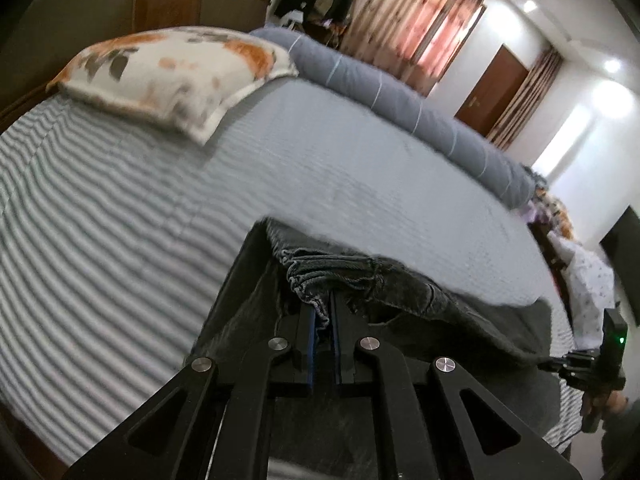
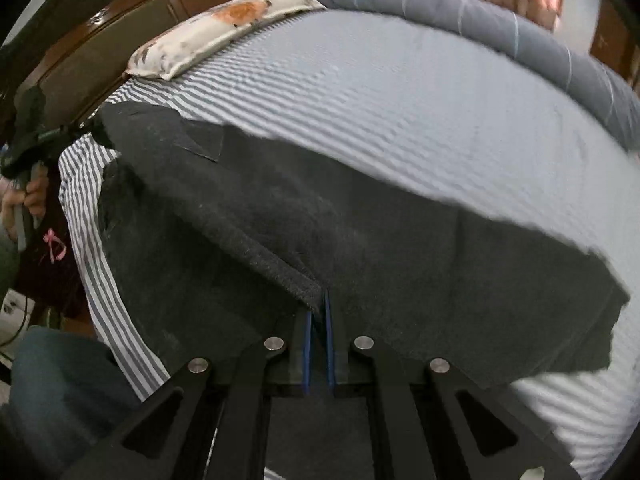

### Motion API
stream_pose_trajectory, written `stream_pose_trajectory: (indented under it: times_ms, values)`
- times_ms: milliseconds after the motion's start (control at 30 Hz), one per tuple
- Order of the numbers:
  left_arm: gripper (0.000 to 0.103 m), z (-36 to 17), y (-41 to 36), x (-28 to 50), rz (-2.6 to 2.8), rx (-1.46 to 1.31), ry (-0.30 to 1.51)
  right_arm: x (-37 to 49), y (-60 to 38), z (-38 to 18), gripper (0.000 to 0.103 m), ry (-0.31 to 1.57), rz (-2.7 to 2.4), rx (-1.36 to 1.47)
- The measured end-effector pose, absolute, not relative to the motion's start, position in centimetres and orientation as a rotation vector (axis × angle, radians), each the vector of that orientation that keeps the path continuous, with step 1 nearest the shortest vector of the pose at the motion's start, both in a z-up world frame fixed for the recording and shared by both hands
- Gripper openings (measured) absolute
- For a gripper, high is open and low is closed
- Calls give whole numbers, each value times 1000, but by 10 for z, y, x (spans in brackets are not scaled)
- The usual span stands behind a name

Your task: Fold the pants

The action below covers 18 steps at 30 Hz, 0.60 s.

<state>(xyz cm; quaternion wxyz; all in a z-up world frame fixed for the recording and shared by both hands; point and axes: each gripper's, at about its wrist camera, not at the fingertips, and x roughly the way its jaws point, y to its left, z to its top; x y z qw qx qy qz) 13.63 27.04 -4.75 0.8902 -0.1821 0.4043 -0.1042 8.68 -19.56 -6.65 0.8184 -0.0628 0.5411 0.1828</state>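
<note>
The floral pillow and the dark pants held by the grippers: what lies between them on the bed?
Only bare striped bedsheet separates the pillow from the pants; both wrist views show this.

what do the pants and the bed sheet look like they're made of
Pants: probably denim, washed dark grey and matte; a gathered, stitched hem shows in the left wrist view and a thick seam edge in the right.
Sheet: likely thin woven cotton or a blend, matte, with grey and white stripes; blur leaves the weave unclear.

Bright ceiling lights, motion blur, fisheye warping
</note>
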Motion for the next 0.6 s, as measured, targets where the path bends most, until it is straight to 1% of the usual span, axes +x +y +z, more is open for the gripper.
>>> stream_pose_trajectory:
  times_ms: [233,367,400,433,500,533,567,600]
  values:
    - [13,-86,265,113,-148,-315,989,80,-181,-117,8,1297,317,-184]
    - [20,-92,265,100,-119,-329,1033,85,-177,-120,13,1316,270,-149]
    - [22,-92,268,96,-115,-358,1044,86,-176,-118,18,1319,267,-137]
    - [25,-91,269,93,-117,-382,1050,86,-176,-115,23,1319,273,-122]
    - [33,-89,275,85,-132,-463,1057,82,-178,-104,42,1298,271,-93]
    - [40,-88,277,82,-129,-497,1057,79,-179,-97,45,1286,277,-83]
    - [43,-85,280,78,-136,-541,1051,77,-181,-91,46,1276,280,-75]
    - [43,-83,279,77,-141,-563,1044,74,-184,-84,47,1266,269,-66]
